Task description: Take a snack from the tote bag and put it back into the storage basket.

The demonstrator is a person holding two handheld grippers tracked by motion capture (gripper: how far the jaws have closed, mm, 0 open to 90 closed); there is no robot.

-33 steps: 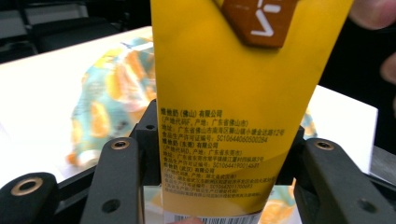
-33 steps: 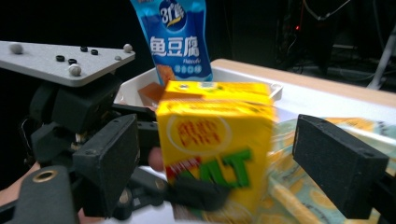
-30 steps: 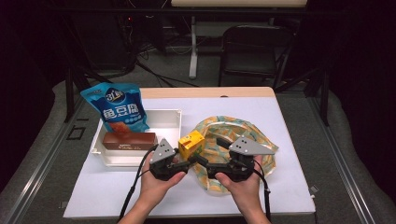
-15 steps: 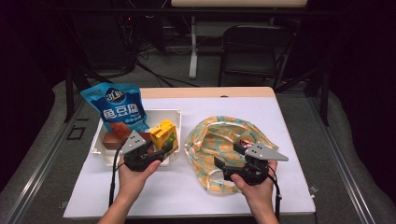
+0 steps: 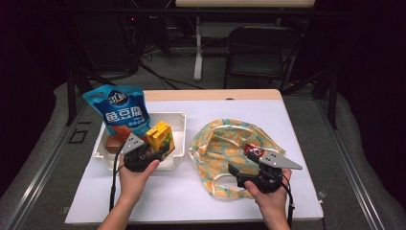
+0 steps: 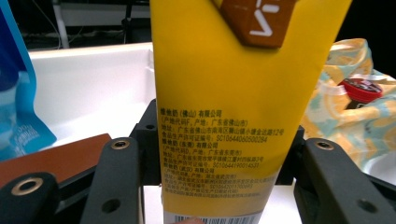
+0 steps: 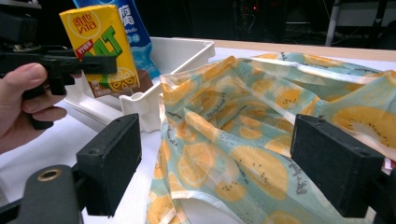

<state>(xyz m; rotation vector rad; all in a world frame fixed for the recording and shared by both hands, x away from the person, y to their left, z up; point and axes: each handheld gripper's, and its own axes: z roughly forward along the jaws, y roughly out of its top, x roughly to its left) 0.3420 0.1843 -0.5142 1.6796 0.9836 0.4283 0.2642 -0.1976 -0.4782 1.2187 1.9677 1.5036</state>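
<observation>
1. Left gripper (image 5: 160, 149) is clamped on the yellow drink carton (image 5: 160, 138) — held over the white tray (image 5: 178, 119).
2. Right gripper (image 7: 219, 168) — jaws apart, above the fruit-print cloth bag (image 5: 220, 143).

We are observing the left gripper (image 6: 219, 182) clamping a yellow carton (image 6: 224, 93) over the white tray (image 6: 88, 84); a brown packet (image 6: 60, 156), apparently flat, is lying below.

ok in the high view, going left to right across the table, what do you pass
blue snack bag → left gripper with the yellow carton over the white tray → fruit-print cloth bag → red-capped item → right gripper
</observation>
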